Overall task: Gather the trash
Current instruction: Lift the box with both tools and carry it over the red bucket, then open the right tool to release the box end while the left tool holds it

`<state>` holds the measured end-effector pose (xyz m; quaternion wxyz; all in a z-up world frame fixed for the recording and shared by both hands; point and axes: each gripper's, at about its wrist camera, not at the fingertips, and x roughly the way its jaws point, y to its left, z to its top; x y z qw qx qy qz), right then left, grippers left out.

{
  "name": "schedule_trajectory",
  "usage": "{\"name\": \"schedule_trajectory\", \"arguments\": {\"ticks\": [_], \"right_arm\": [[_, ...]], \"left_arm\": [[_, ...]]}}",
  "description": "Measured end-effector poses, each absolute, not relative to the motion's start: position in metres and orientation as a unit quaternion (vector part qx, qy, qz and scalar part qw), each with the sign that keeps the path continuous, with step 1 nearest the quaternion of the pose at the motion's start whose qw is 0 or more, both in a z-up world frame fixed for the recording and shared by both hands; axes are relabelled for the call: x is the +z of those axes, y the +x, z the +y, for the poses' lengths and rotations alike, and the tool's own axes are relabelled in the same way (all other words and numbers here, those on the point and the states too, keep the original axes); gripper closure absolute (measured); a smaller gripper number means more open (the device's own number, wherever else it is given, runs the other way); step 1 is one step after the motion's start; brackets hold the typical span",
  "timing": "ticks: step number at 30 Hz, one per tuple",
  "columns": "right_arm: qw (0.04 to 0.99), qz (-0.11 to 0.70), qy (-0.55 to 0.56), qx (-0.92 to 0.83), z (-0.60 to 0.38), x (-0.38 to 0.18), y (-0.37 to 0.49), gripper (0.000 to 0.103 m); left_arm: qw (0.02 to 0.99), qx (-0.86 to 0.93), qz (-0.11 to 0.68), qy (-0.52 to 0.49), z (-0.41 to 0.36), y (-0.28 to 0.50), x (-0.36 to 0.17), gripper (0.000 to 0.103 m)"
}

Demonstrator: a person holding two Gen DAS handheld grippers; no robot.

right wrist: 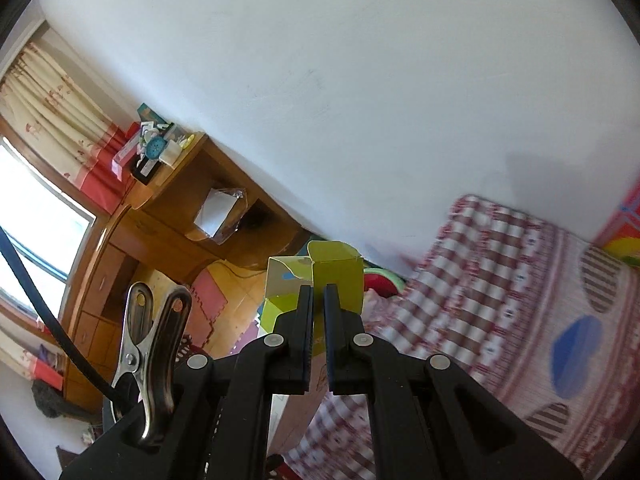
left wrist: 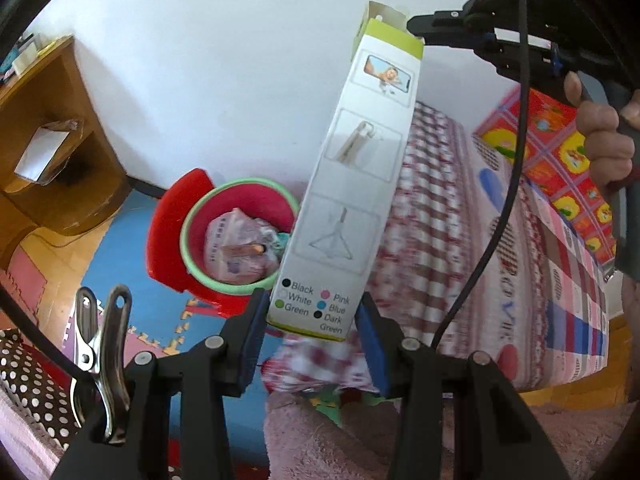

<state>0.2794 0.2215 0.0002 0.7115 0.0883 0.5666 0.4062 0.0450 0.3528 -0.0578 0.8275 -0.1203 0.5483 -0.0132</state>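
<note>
I held a long white-and-green carton [left wrist: 352, 184] between both tongs, and I place everything else by that carton. My left tongs [left wrist: 310, 326] were set at a middling width, their blue pads pressed on the two sides of its lower end, where the printed colour list showed. My right tongs [right wrist: 316, 312] were nearly closed, pinching the thin green flap at its upper end; in the left wrist view they reached in from the upper right [left wrist: 424, 26], with a hand [left wrist: 604, 140] on the handle. The carton stood tilted in the air, its top leaning right.

Just left of the carton's lower half, down on the floor, stood a red bin [left wrist: 240, 236] with a pale green rim, holding a crumpled plastic bag [left wrist: 236, 250]. A blue and pink foam floor mat [left wrist: 120, 256] lay under the bin. Right of the carton spread a bed with a red-checked cover [left wrist: 452, 216]. Far left of the carton stood a wooden desk [left wrist: 48, 120] against the white wall [left wrist: 224, 60], a clear box [left wrist: 44, 152] in its open shelf.
</note>
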Motion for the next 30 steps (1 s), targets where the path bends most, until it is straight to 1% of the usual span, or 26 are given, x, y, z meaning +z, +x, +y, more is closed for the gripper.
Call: {"name": "schedule_trajectory", "arguments": {"ticks": [9,17,22,23,24,25,27,30], "right_arm": [[0.680,0.608,0.084,0.401,0.298,-0.053,0.279,0.097],[0.664,0.644,0.063,0.375,0.339,-0.106,0.282,0.097],[0.663,0.653,0.049,0.363,0.352,-0.124,0.286,0.097],[0.664,0.654,0.045,0.360,0.355,-0.128,0.287,0.096],[0.666,0.654,0.042,0.356,0.357,-0.130,0.288,0.093],[0.669,0.653,0.038,0.352,0.356,-0.132,0.289,0.087],[0.673,0.655,0.031,0.342,0.358,-0.135,0.292,0.083],[0.666,0.667,0.041,0.331,0.358,-0.141,0.298,0.083]], "left_arm": [[0.806,0.007,0.577,-0.131,0.407,0.053,-0.095,0.057],[0.789,0.005,0.598,-0.139,0.427,0.068,-0.133,0.057],[0.784,-0.004,0.604,-0.146,0.431,0.076,-0.149,0.057],[0.783,-0.003,0.604,-0.147,0.433,0.079,-0.152,0.057],[0.781,0.000,0.607,-0.149,0.436,0.084,-0.155,0.058],[0.779,0.002,0.608,-0.150,0.440,0.087,-0.158,0.058],[0.779,0.003,0.609,-0.151,0.444,0.092,-0.164,0.059],[0.775,0.004,0.615,-0.148,0.448,0.099,-0.176,0.060]]}}
